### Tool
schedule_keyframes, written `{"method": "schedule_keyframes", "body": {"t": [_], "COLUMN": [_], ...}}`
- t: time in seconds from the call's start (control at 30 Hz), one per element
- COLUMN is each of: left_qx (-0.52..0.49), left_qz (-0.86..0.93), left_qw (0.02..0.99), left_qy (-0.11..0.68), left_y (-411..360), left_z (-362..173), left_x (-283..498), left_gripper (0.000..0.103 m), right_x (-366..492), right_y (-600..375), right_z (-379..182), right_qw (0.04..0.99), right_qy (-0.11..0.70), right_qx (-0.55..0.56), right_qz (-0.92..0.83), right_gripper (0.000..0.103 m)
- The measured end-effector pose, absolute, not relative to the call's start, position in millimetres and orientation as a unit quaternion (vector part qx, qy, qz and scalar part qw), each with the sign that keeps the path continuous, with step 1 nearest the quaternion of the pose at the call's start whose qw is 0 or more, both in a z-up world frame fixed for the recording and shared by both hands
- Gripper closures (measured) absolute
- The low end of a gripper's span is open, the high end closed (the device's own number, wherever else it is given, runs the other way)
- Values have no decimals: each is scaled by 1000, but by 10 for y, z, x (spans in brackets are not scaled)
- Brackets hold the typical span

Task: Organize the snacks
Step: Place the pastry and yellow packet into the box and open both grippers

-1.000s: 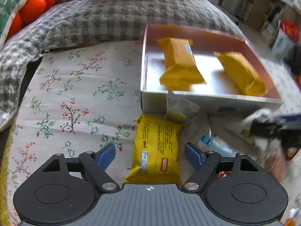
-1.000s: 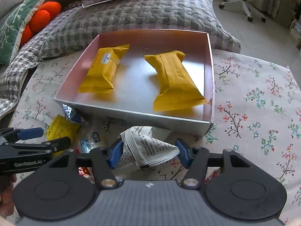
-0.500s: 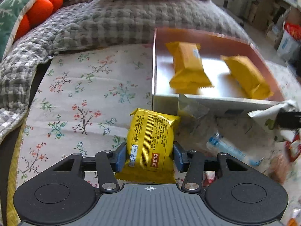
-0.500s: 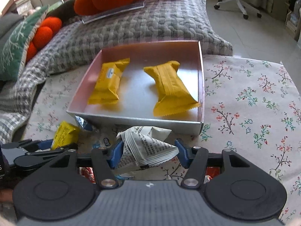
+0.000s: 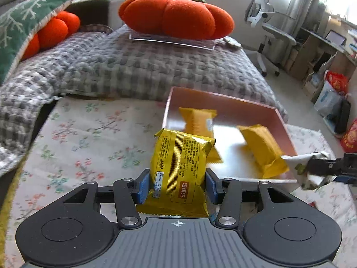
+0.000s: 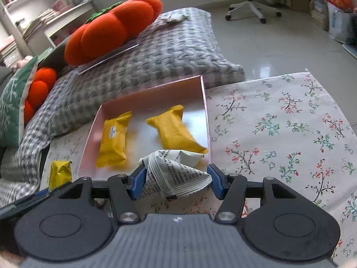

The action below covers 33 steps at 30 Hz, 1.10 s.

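Floral cloth (image 6: 279,134) covers the surface, with a grey checked quilt (image 5: 125,67) heaped behind it; on the cloth stands a shallow pink box (image 6: 205,102), and two orange-yellow snack packs (image 6: 112,143) (image 6: 176,131) lie side by side on its floor, apart from each other. Lifted clear of the cloth in front of the box's near left corner, a glossy yellow snack packet (image 5: 180,174) stands upright, pinched at both edges by the blue pads of the left gripper (image 5: 177,185); the right gripper (image 6: 176,182) pinches a crumpled white printed packet (image 6: 176,172) held at the box's near wall, the pads pressing its sides. Further out, an orange pumpkin cushion (image 5: 176,15) sits on a clear sheet on the quilt; a green leaf-patterned pillow (image 5: 15,35) lies at the far left; a white office chair (image 5: 267,29) stands on the tiled floor beyond.
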<state>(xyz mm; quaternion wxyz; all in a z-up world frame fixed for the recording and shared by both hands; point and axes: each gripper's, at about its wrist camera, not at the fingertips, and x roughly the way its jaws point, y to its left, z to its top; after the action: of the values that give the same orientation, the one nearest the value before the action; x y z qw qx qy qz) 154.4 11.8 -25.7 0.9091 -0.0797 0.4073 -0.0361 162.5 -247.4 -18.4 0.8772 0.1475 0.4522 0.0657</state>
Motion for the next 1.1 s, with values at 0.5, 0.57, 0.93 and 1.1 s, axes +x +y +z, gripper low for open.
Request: {"method": "schedule_keyframes", "body": {"t": [0.5,0.57,0.93,1.1], "left_qx": [-52,-43,-33,-43], "left_qz": [-49,-45,-22,-6], "left_qw": [910,910,915,912], "left_qy": [408,409,401,408], "left_y": [-259,-284,-145,-79], "left_z": [-464,-507,-483,-376], "left_x": [2045,2076,2018,1910], "left_gripper": [55,55,42,42], "right_x": [1900,1947,1910,1845], "right_y": [-2393,-2345,-2216,-2292], "right_z": [-331,-370,-330,-302], "right_qw": [872,871,882,879], "right_qy": [438,438,413,423], "right_qx": [194,196,198,197], "right_qz": [101,104,109,96], "right_gripper": [48,48,36,36]}}
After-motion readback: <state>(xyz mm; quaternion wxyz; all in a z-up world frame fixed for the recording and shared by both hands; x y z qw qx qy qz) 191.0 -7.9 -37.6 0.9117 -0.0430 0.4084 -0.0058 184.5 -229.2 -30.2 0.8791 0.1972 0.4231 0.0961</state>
